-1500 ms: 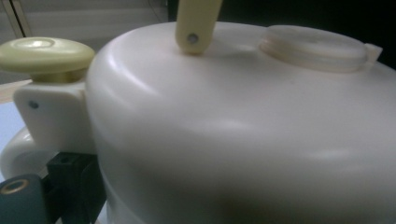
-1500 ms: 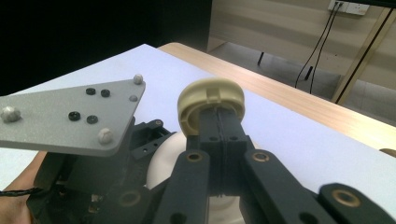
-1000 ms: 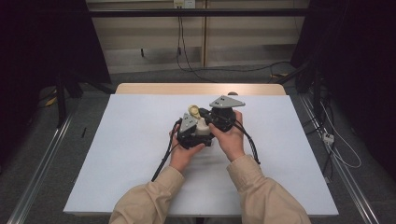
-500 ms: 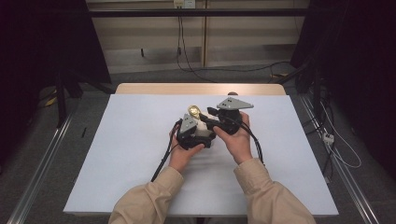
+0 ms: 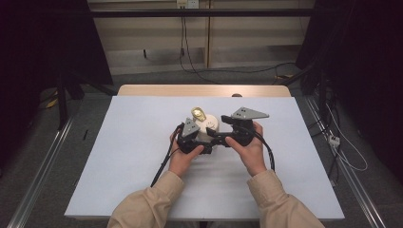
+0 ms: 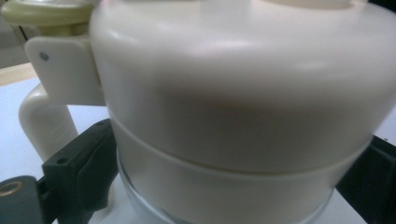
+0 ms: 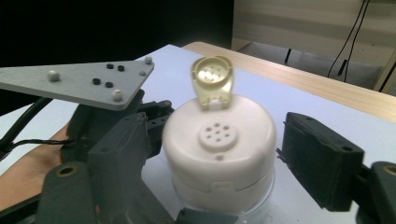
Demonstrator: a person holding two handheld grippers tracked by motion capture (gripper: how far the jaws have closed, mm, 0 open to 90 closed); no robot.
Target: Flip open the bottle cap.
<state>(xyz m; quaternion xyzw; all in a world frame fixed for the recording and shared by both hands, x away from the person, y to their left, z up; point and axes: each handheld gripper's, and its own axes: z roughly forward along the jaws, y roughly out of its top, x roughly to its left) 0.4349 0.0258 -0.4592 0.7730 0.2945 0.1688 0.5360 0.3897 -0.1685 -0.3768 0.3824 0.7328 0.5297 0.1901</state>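
One jar point(image 5: 207, 126), two tongs point(image 5: 199, 142) point(image 5: 223, 137)

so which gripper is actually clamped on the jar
The left gripper: its jaws press the white jar on both sides. The right gripper stands open, jaws apart from it.

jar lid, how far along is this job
Done: the small flip cap stands open above the shaker holes. In hand: the left gripper clamps the cream jar, while the right gripper has its jaws spread either side of the lid, not touching. Left: closing on the lid.
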